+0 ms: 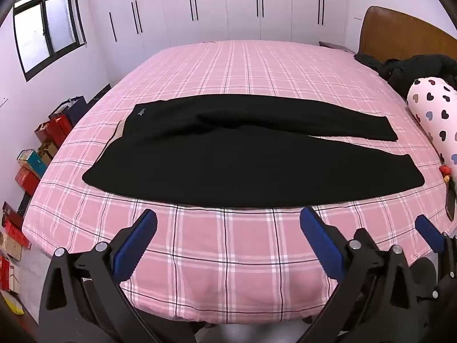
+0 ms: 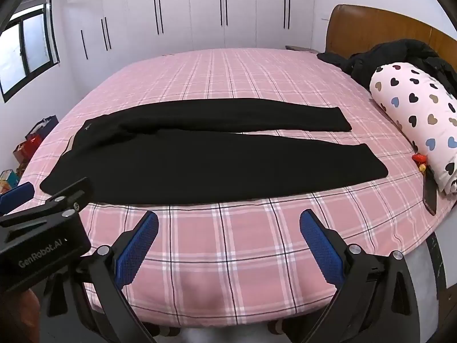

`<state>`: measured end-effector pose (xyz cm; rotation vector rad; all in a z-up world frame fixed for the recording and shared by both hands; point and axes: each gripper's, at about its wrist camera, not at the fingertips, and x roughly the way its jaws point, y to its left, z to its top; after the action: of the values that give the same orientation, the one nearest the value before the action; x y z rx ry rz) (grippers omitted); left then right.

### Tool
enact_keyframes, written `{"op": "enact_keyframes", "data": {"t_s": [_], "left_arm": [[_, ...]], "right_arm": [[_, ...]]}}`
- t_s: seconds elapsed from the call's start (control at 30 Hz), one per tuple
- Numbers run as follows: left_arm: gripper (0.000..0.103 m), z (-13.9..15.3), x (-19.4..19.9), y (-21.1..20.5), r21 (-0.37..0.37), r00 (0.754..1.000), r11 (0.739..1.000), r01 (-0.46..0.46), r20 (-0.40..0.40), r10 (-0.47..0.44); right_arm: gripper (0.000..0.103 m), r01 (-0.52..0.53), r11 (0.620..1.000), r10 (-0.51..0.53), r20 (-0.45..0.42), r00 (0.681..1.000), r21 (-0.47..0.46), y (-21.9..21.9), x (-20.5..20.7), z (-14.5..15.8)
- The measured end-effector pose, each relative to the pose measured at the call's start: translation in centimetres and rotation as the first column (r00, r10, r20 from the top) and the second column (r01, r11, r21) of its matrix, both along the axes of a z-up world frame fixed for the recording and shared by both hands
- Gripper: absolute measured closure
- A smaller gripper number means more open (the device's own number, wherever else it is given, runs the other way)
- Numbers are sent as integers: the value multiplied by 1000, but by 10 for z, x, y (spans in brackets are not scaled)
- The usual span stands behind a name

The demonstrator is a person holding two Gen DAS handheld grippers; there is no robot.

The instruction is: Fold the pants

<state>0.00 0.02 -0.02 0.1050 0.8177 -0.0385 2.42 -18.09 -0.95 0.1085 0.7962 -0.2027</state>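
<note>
Black knit pants (image 1: pixel 182 154) lay flat across pink plaid bed (image 1: pixel 228 245), waistband left, legs right; left gripper (image 1: pixel 228 223) and right gripper (image 2: pixel 228 223) hovered near, jaws wide, empty; best pinching near leg's edge at both ends.

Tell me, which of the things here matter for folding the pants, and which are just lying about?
For the job:
pants
bed, the folding surface
left gripper, open
right gripper, open

Just lying about:
heart pillow
dark jacket
boxes on the floor
wardrobe
</note>
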Motion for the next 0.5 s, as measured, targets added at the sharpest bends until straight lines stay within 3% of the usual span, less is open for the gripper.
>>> {"op": "enact_keyframes", "data": {"t_s": [0.27,0.5], "left_arm": [[5,-3,-2,-5,7,1000,1000,-23,-8,23],[5,2,-7,1,-1,1000,1000,2,-11,-2]], "right_arm": [[5,20,1000,-20,2,1000,-18,5,-4,4],[5,-26,1000,26,8,1000,-4,12,-7,8]]}}
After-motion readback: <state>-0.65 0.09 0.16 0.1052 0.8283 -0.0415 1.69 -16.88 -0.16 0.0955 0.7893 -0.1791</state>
